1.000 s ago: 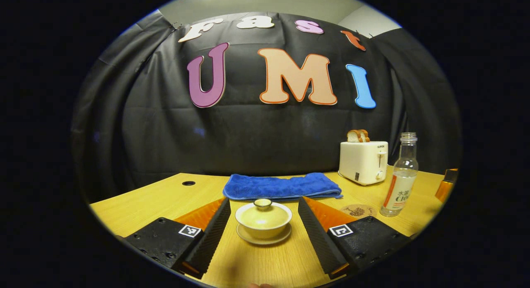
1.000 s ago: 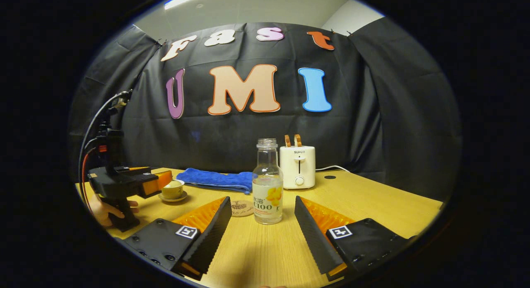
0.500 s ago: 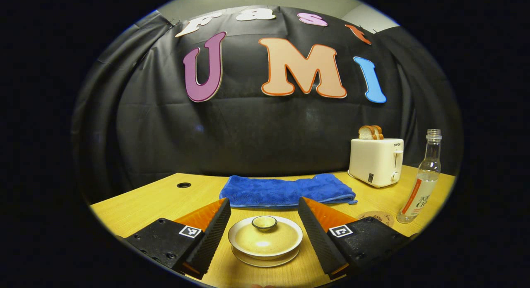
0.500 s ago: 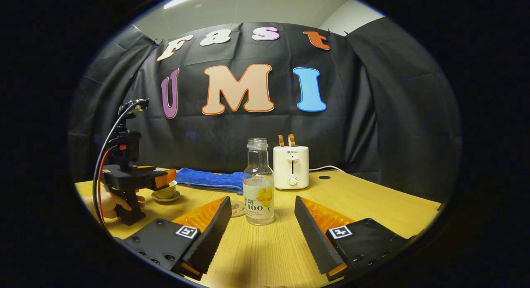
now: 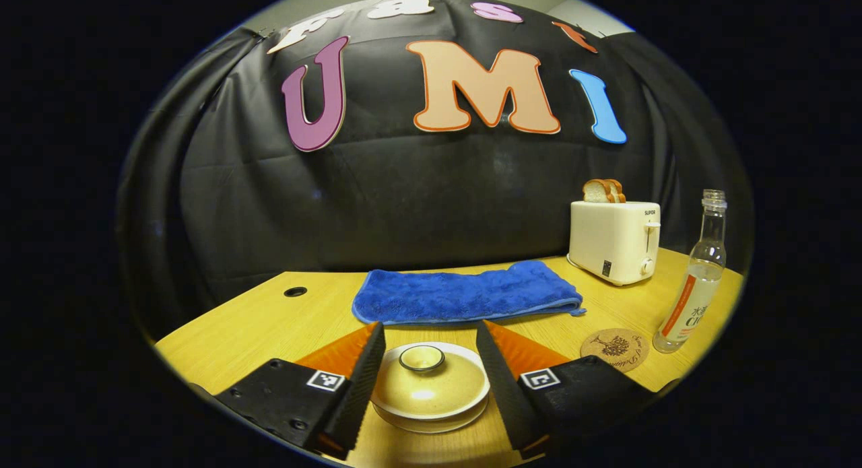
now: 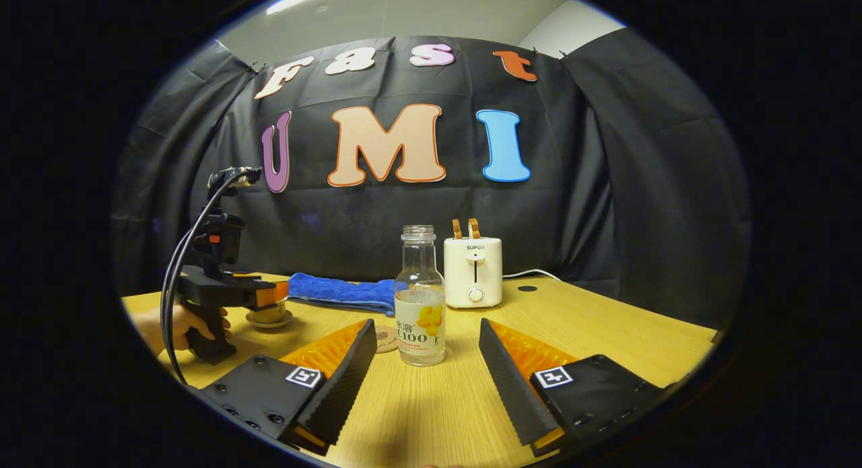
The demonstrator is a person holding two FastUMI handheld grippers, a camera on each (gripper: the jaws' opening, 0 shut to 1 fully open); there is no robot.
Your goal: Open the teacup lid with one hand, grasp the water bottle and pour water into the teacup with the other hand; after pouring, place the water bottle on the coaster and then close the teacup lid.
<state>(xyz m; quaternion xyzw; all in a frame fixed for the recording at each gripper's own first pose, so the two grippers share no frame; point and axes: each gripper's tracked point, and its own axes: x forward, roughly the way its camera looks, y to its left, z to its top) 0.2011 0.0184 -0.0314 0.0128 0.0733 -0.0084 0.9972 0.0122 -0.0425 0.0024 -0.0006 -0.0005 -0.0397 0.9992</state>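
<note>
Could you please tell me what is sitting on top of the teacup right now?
Its lid sits on the teacup, knob up, between the left gripper's open fingers. The cup's inside is covered.

A folded blue terry towel (image 5: 466, 299) lies across the light wooden tabletop (image 5: 256, 326) at about 12 o'clock in the left gripper view. At 2 o'clock stands a cream two-slot toaster (image 5: 614, 240) holding two slices of browned bread (image 5: 603, 190). A round black cable hole (image 5: 295, 291) sits at 10 o'clock.
</note>
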